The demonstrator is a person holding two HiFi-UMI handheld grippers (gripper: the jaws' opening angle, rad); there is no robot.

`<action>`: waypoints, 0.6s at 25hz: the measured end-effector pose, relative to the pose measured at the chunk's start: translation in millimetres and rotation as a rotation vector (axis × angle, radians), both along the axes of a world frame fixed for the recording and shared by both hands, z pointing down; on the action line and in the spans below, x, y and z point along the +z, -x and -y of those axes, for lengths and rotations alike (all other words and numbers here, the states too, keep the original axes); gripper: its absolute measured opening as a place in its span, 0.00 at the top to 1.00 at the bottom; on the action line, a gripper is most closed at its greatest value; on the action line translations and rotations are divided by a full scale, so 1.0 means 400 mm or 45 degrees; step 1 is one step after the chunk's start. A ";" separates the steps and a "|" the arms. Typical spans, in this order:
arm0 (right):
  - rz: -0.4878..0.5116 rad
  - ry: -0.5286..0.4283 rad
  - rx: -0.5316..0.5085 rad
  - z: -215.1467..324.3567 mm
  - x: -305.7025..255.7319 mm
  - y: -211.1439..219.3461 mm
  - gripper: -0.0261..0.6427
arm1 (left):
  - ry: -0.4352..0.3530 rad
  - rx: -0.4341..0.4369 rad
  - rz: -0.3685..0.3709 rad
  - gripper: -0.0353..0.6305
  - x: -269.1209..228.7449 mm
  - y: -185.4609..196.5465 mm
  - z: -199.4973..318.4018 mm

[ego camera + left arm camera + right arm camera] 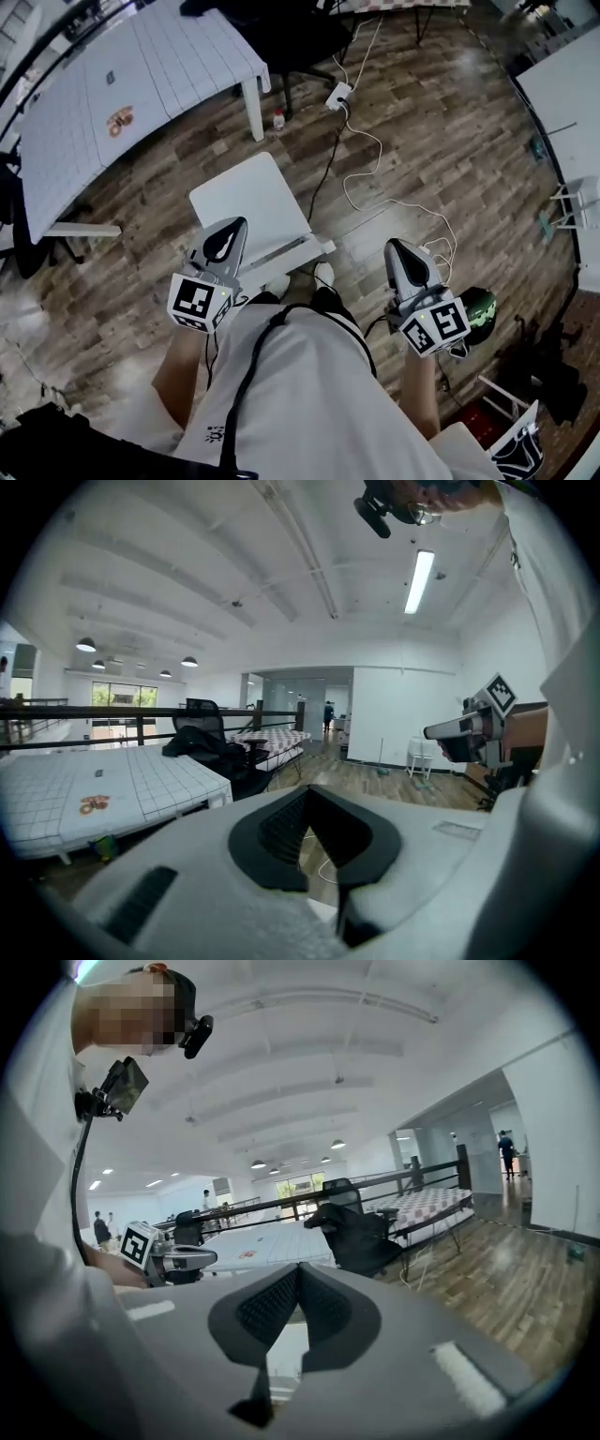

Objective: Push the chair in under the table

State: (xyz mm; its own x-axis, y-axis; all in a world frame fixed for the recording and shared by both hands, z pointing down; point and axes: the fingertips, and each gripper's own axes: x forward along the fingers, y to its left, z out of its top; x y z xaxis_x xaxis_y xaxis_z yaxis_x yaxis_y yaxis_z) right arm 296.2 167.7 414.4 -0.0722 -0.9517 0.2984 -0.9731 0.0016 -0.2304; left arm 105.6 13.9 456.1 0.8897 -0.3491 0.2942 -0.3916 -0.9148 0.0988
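The white chair (251, 199) stands on the wood floor just ahead of me, its back rail (286, 254) nearest to me and its seat facing the white table (141, 66) at the upper left. A gap of floor lies between the chair and the table leg (253, 111). My left gripper (236, 225) is shut and empty, hovering over the chair's near left corner. My right gripper (395, 246) is shut and empty too, over bare floor to the right of the chair. The left gripper view shows its shut jaws (309, 797), the table (94, 789) and the right gripper (464, 731).
White cables (394, 202) and a power strip (337, 94) lie on the floor right of the chair. A small bottle (278, 120) stands by the table leg. A black office chair (291, 37) sits beyond the table, another white table (572, 84) at far right.
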 end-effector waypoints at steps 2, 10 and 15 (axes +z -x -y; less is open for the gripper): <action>-0.004 0.004 -0.117 0.028 0.010 -0.008 0.95 | -0.004 -0.085 0.019 0.94 0.002 0.013 -0.014; -0.090 0.042 -0.722 0.108 0.051 0.036 0.95 | 0.035 -0.376 0.114 0.94 0.026 0.039 -0.103; -0.178 0.099 -1.006 0.099 0.114 0.100 0.95 | 0.032 -0.411 0.259 0.94 0.075 0.057 -0.191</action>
State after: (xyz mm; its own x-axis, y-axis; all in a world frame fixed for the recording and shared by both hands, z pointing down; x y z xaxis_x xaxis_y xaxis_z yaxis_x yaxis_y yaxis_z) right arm 256.1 128.2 460.0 -0.6726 -0.6110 0.4175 -0.7107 0.6906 -0.1342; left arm 82.9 90.3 486.1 0.6574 -0.5923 0.4658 -0.6732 -0.7394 0.0101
